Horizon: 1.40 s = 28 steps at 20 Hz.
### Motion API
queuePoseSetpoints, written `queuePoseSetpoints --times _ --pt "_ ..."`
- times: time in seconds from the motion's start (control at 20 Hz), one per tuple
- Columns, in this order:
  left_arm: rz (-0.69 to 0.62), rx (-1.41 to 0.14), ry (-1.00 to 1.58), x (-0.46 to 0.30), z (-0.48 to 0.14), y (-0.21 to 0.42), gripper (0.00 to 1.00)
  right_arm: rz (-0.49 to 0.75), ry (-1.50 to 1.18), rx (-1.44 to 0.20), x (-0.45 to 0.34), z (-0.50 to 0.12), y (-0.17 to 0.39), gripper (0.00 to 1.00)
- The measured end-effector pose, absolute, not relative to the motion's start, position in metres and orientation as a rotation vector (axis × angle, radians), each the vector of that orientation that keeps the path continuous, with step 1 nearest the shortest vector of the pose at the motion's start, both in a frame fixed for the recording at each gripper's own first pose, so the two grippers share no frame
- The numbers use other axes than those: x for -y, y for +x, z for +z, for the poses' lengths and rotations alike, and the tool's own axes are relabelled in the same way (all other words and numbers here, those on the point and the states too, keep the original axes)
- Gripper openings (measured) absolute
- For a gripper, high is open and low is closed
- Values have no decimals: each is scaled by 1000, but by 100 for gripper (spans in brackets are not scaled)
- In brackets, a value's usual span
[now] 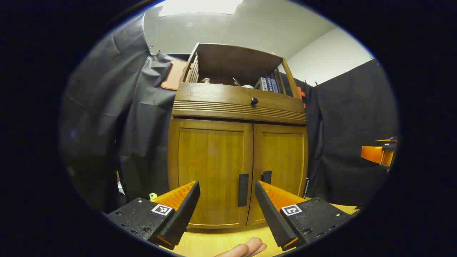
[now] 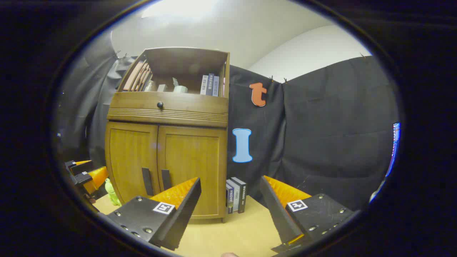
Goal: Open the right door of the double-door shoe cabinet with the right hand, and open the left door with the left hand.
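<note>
Doors of the shoe cabinet (image 1: 237, 142) are both closed; it stands on the tabletop (image 1: 221, 239) against the black cloth. The left tool (image 1: 227, 200) faces the left door (image 1: 210, 171), fingers apart and empty, near its handle (image 1: 243, 190) but not touching. The right tool (image 2: 230, 201) hangs open, off to the cabinet's right, near the right door (image 2: 191, 167). Books (image 2: 236, 195) stand just beside that side; a green toy (image 2: 112, 192) sits by the other.

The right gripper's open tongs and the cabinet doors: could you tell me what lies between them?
Bare tabletop in the right gripper view; books stand beside the cabinet.
</note>
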<state>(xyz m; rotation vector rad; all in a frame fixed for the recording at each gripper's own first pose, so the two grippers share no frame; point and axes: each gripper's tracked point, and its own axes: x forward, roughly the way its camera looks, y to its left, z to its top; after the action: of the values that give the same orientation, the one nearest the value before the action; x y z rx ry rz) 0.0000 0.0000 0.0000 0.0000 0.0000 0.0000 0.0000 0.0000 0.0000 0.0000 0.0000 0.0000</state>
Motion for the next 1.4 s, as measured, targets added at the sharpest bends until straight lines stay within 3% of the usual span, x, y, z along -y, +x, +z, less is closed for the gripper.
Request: queuePoseSetpoints --times 0.1,0.2,0.4,0.6,0.7,0.75,0.8,1.0,1.05,1.1,1.15,1.25,1.3,1.35,1.4 --pt "-29 -13 15 2 -4 -2 91 19 35 17 -8 1 -2 99" --pt "-48 -7 15 0 -1 -2 91 22 40 13 -19 -1 -2 94" --pt "-34 4 -6 -17 4 -3 95 9 -29 10 -27 0 -4 99" --pt "-63 0 -7 -15 5 -6 91 -5 -62 43 -26 9 -9 99" --pt "-56 -2 -8 -19 5 -7 91 -11 -48 41 -25 8 -9 94" --pt "-60 -2 -15 -18 6 -8 95 -7 -29 42 -25 10 -8 94" --pt "-65 1 -18 -16 7 -10 91 1 -8 40 -25 11 -8 95" --pt "-64 11 -16 -19 11 -12 91 58 25 23 -29 7 -9 94" --pt "-60 13 -15 -19 11 -13 91 65 14 22 -28 5 -8 98" --pt "-59 15 -14 -20 12 -14 95 67 -1 22 -27 5 -9 99" --pt "-57 17 -15 -21 13 -13 91 72 -16 20 -28 2 -8 99" --pt "-34 26 -12 -27 15 -12 95 89 -47 14 -34 -2 -10 99" --pt "-25 28 -10 -29 16 -11 91 94 -60 11 -37 -4 -10 99" --pt "-22 25 -11 -30 14 -10 95 100 -71 8 -39 -6 -9 94" --pt "-22 21 -11 -30 13 -9 91 107 -80 5 -42 -7 -8 99"
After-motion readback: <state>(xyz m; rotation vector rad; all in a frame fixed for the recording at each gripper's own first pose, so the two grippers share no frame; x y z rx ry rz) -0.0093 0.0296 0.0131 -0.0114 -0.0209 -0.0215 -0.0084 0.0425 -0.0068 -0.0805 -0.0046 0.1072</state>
